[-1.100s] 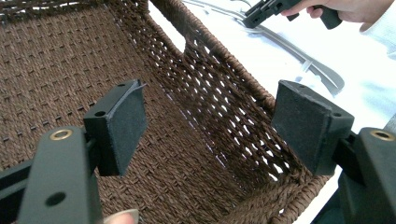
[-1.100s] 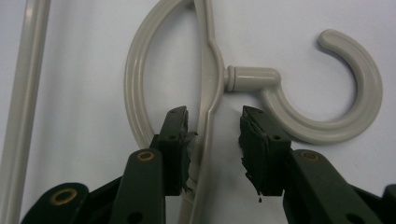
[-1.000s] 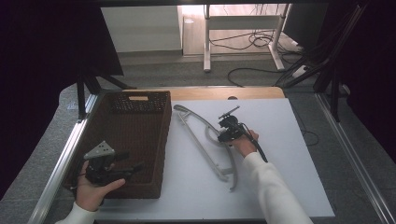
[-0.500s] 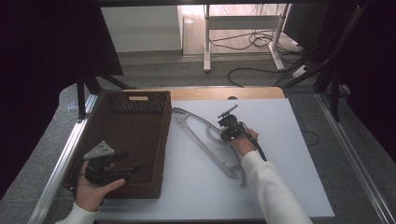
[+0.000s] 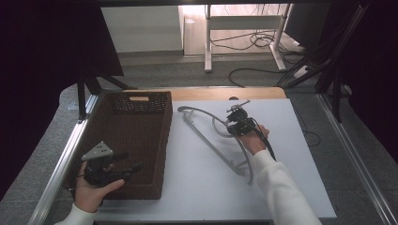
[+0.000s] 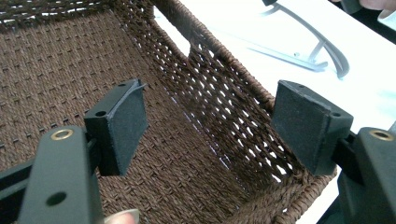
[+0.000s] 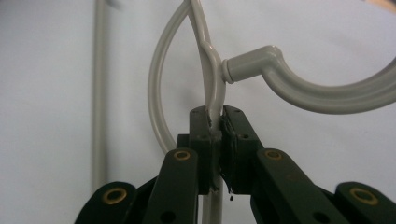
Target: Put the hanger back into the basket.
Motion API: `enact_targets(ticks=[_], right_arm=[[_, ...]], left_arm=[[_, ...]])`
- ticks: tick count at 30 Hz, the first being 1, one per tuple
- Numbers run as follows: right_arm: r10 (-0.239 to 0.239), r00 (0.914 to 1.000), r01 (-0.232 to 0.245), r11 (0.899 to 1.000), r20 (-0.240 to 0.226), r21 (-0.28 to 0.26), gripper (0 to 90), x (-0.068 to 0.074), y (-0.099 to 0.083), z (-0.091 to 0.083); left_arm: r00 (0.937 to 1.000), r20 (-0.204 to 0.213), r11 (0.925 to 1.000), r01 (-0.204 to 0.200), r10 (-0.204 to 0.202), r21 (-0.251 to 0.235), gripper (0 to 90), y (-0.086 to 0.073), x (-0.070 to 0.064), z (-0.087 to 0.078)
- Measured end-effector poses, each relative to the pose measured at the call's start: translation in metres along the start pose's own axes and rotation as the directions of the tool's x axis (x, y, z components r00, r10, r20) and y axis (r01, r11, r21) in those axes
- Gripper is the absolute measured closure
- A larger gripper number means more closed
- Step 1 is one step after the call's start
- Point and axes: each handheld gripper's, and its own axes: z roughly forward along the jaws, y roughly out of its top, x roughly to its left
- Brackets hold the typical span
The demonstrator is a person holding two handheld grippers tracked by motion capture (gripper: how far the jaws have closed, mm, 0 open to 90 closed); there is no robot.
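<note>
On the white table top: your scene, read from the hanger outward.

Hanger: a pale grey clothes hanger [image 5: 213, 138] lies flat on the white table [image 5: 197, 187], just right of the basket, its straight bar running from the far left toward you and its curved arm bowing out to the right.

Hook: the hanger's thick grey hook [image 7: 299, 88] curls off to the right in the right gripper view, joined at the neck just beyond your jaws.

Right gripper: your right gripper [image 5: 233, 127] has its 2 jaws pressed together on the thin rod of the hanger at the neck; the right gripper view shows the rod [image 7: 212, 100] pinched between the pads.

Right hand: your right hand [image 5: 253, 140] holds that gripper from the near right, white sleeve [image 5: 281, 192] trailing toward the bottom edge, black cable running along the wrist.

Basket: a dark brown woven basket [image 5: 162, 140] sits on the left part of the table, long side running away from you, its side wall touching nothing of the hanger.

Left gripper: your left gripper [image 5: 131, 161] hangs over the near end of the basket with its 2 jaws spread wide apart, gripping nothing; the left gripper view shows the basket's woven floor [image 6: 60, 70] between the pads.

Left hand: your left hand [image 5: 94, 190] grips it at the basket's near left corner, grey 3-cornered plate [image 5: 97, 151] on top.
</note>
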Motion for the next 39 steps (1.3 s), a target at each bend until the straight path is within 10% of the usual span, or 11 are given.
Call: enact_targets(ticks=[10, 23, 39], right_arm=[[-0.059, 0.9982, 0.059, 0.992, 0.009, -0.107, 83.0, -0.009, -0.001, -0.033], [-0.028, 0.9986, 0.019, 0.982, -0.045, -0.187, 83.1, -0.022, -0.005, -0.062], [-0.09, 0.9852, 0.038, 0.946, -0.146, -0.321, 83.1, -0.032, -0.022, -0.112]], left_arm=[[1.0, -0.004, 1.0, 0.002, -0.002, 0.004, 26.1, 0.0, 0.001, 0.001], [1.0, -0.005, 1.0, 0.004, -0.004, 0.005, 26.1, 0.0, 0.001, 0.001], [0.9998, -0.011, 0.9999, 0.014, -0.014, 0.003, 26.1, 0.0, 0.004, 0.001]])
